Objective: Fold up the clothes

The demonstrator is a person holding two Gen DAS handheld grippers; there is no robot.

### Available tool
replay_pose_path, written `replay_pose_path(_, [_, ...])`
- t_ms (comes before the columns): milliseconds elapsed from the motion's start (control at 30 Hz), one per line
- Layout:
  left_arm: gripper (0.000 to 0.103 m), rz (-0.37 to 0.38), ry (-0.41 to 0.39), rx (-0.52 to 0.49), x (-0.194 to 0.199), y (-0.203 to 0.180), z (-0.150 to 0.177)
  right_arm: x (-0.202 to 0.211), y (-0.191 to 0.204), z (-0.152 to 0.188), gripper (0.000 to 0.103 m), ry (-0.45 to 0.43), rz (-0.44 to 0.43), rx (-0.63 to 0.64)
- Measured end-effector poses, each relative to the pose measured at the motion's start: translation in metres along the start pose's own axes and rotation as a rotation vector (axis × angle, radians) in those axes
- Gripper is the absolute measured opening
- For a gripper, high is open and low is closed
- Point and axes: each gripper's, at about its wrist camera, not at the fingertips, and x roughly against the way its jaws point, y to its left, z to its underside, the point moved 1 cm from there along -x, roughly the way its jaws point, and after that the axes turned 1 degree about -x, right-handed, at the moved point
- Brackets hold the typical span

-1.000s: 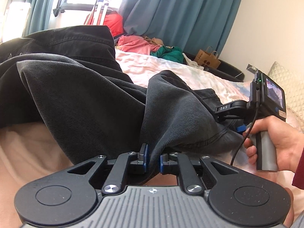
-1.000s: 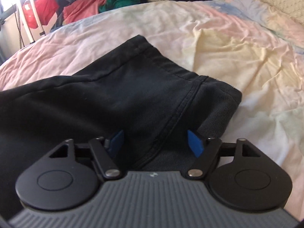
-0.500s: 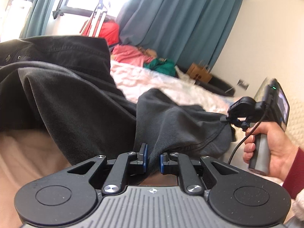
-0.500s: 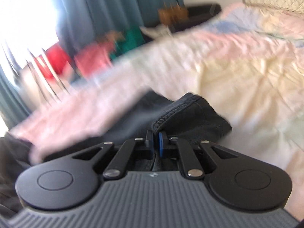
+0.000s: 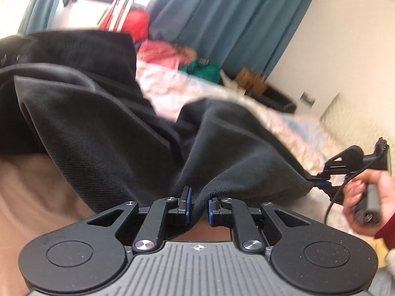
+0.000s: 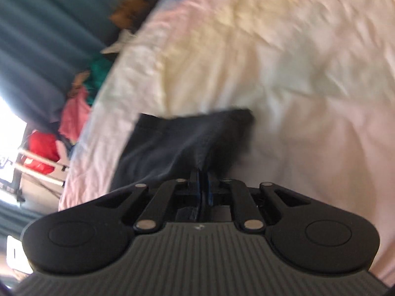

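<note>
Two grippers pinch one dark garment (image 5: 118, 133) over the bed (image 6: 308, 79): left gripper (image 5: 196, 203) clamps a bunched fold, right gripper (image 6: 203, 185) clamps the hem, apparently keeping the edge taut for folding

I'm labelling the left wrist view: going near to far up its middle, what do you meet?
left gripper → dark trousers → pale bedsheet → pink clothes → teal curtain
</note>
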Motion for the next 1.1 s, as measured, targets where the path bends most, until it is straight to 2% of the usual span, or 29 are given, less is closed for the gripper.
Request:
replay_pose_path(100, [0.014,-0.023,0.02,-0.001,-0.003,0.001,0.0,-0.003,-0.007,0.006,0.012,0.027,-0.041,-0.078])
replay_pose_path(167, [0.014,-0.031,0.027,0.011,-0.005,0.003,0.0,-0.004,0.001,0.005,0.028,0.022,-0.062,-0.04])
replay_pose_path(233, [0.014,-0.04,0.034,0.023,-0.008,0.005,0.0,-0.008,0.005,0.006,0.056,0.013,-0.063,-0.024])
replay_pose_path(300, [0.015,-0.044,0.038,0.034,-0.01,0.008,0.0,-0.014,0.001,0.002,0.06,0.025,-0.053,-0.053])
replay_pose_path(400, [0.015,-0.047,0.036,0.044,-0.012,0.01,0.0,-0.03,-0.008,-0.004,0.057,0.048,-0.079,-0.118])
replay_pose_path(467, [0.015,-0.044,0.031,0.055,-0.013,0.012,-0.001,-0.048,-0.007,-0.007,0.048,0.085,-0.087,-0.123])
replay_pose_path(567, [0.015,-0.027,0.018,0.077,-0.01,0.016,-0.001,-0.054,-0.006,-0.01,0.031,0.041,-0.118,-0.136])
replay_pose_path(600, [0.015,-0.022,0.013,0.084,-0.009,0.016,-0.001,-0.054,-0.005,-0.011,0.02,0.023,-0.134,-0.137])
replay_pose_path(633, [0.015,-0.016,0.008,0.088,-0.009,0.015,-0.001,-0.051,0.0,-0.012,0.013,0.003,-0.135,-0.1])
replay_pose_path(767, [0.015,0.032,-0.044,0.109,-0.001,0.013,-0.002,-0.036,0.026,-0.018,0.01,-0.106,-0.165,0.046])
replay_pose_path(833, [0.015,0.075,-0.088,0.133,0.003,0.013,-0.004,-0.03,0.044,-0.026,0.009,-0.131,-0.201,0.038])
replay_pose_path(900, [0.013,0.114,-0.117,0.125,0.006,0.01,-0.007,-0.026,0.071,-0.034,0.009,-0.126,-0.24,0.042])
replay_pose_path(967, [0.014,0.165,-0.132,0.126,0.008,0.007,-0.011,-0.016,0.111,-0.044,0.009,-0.151,-0.279,0.138])
replay_pose_path(1033, [0.014,0.197,-0.145,0.09,0.009,-0.002,-0.013,0.004,0.141,-0.055,0.008,-0.227,-0.348,0.226])
replay_pose_path(1100, [0.017,0.227,-0.157,0.051,0.011,-0.011,-0.016,0.021,0.138,-0.065,0.008,-0.31,-0.382,0.211])
